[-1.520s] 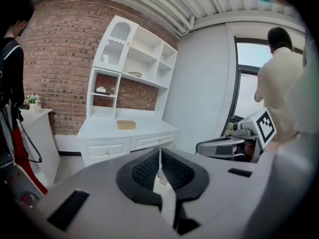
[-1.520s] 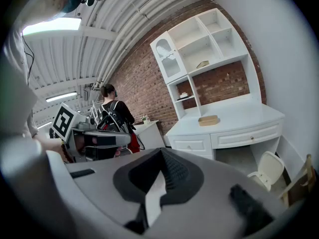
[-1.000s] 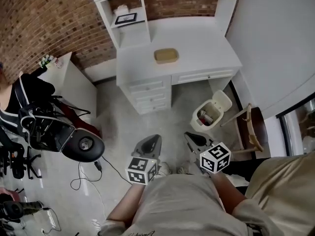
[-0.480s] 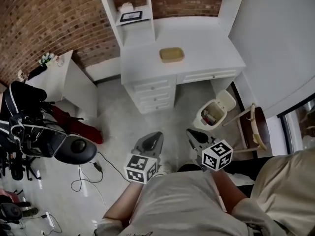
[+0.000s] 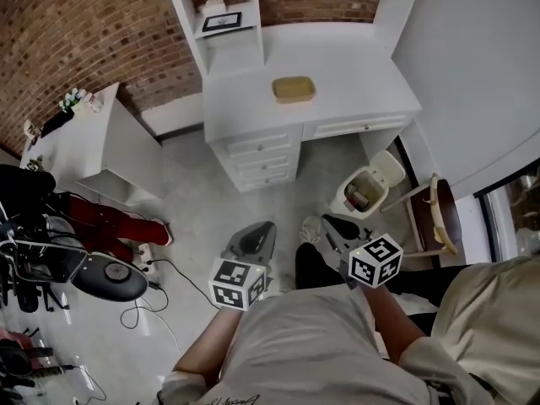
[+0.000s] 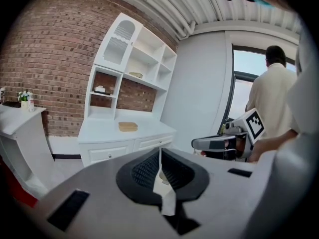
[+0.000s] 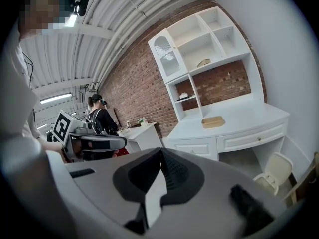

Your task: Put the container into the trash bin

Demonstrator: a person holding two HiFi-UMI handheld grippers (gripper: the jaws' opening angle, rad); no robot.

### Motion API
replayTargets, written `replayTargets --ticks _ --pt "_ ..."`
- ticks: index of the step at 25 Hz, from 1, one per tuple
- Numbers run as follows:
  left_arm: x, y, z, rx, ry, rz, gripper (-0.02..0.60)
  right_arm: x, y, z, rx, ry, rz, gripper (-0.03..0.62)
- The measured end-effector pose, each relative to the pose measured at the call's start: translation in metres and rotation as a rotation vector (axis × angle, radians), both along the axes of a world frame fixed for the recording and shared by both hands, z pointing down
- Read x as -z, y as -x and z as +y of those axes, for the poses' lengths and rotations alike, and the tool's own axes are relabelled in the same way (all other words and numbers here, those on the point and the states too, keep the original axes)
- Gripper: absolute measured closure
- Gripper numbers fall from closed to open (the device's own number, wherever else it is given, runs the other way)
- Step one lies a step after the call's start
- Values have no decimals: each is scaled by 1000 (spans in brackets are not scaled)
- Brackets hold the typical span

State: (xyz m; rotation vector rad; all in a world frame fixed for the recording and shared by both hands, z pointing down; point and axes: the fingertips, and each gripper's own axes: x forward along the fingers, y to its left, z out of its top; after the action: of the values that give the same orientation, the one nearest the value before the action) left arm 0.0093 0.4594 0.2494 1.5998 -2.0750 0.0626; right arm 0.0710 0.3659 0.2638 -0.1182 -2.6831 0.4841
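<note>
A person is standing in front of a white table, holding out a left gripper and a right gripper. Each gripper's jaws are pressed together with nothing between them. The flat tan container is sitting on the table, well apart from both grippers. The small cream trash bin is standing on the floor just beside the table's right end with its lid tipped open, holding a few scraps, one of them reddish.
</note>
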Motion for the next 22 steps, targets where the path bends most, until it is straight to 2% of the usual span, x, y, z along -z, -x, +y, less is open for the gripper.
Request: replayTargets --ticks 4,10,22 --pt "0 17 -19 2 3 -7 555 -3 16 -19 4 11 1 566" --pt "-7 64 -61 43 -12 -12 555 -12 59 -59 35 15 -8 566" --pt "-12 178 -188 111 4 -26 555 -18 175 -192 131 16 -23 568"
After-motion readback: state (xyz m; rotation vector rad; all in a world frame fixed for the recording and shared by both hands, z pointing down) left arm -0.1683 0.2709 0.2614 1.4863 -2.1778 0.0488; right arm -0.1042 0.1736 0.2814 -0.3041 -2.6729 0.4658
